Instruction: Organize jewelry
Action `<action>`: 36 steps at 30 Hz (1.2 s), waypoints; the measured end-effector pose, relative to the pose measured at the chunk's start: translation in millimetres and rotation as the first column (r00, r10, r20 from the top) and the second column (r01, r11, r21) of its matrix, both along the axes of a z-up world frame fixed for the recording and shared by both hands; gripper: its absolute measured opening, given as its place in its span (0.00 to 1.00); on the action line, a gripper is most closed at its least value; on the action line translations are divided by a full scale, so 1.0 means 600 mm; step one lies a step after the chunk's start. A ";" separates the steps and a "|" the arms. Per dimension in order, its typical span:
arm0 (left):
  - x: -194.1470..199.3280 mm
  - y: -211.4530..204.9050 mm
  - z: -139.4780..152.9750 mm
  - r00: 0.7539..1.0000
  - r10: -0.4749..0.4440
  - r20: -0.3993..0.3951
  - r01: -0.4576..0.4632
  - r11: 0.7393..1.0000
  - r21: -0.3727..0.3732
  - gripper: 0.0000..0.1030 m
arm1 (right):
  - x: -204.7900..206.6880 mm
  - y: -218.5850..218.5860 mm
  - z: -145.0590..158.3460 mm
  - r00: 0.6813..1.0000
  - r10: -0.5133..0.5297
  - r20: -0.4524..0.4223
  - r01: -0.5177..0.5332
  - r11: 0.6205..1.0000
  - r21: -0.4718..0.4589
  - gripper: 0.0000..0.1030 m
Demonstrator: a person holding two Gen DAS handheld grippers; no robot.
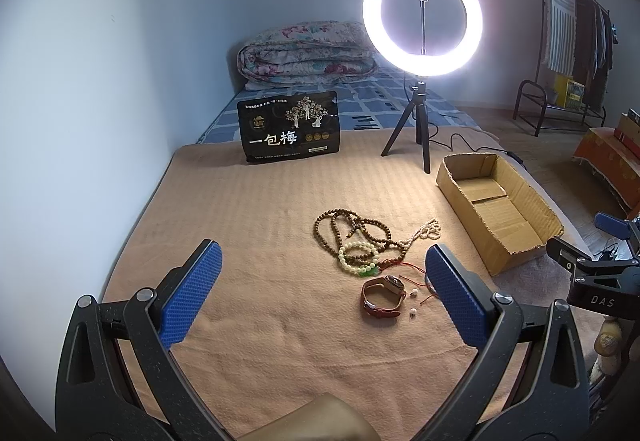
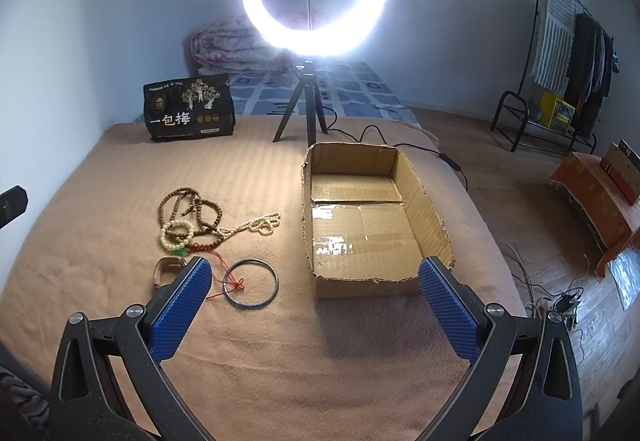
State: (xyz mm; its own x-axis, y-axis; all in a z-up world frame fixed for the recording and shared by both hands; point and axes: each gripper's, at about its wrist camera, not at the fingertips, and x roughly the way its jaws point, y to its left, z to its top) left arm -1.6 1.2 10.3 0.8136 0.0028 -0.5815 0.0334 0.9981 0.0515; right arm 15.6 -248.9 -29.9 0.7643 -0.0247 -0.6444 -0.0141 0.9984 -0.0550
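- Both grippers, left gripper [image 1: 324,281] and right gripper [image 2: 316,283], I hold with jaws wide, gripping nothing.
- Brown bead necklace [image 2: 192,211], bangle [image 2: 251,283] and watch [image 1: 382,297] lie on the bed blanket [image 2: 120,181], beside the cardboard box [image 2: 424,209].

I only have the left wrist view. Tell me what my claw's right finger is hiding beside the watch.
Observer: A thin metal bangle lies flat there, between the watch and the cardboard box.
Operator: Report anything tangled with it.
Observer: A red cord crosses its left rim, and the knot sits inside the ring.
Operator: Give me the right claw's state.
Observer: The right claw is open and empty, facing the box's near wall.
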 end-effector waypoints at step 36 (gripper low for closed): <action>0.033 0.036 -0.017 0.985 -0.091 -0.144 0.056 0.971 -0.231 1.00 | 0.009 -0.004 0.002 0.999 0.005 -0.033 -0.005 1.000 0.026 1.00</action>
State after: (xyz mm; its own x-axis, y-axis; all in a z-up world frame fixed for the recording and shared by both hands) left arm 18.0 22.8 0.0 0.7079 -0.1995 -0.6776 0.0972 0.9777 -0.1864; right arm 21.1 -251.1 -28.8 0.7424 -0.0041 -0.6699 -0.0205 0.9994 -0.0288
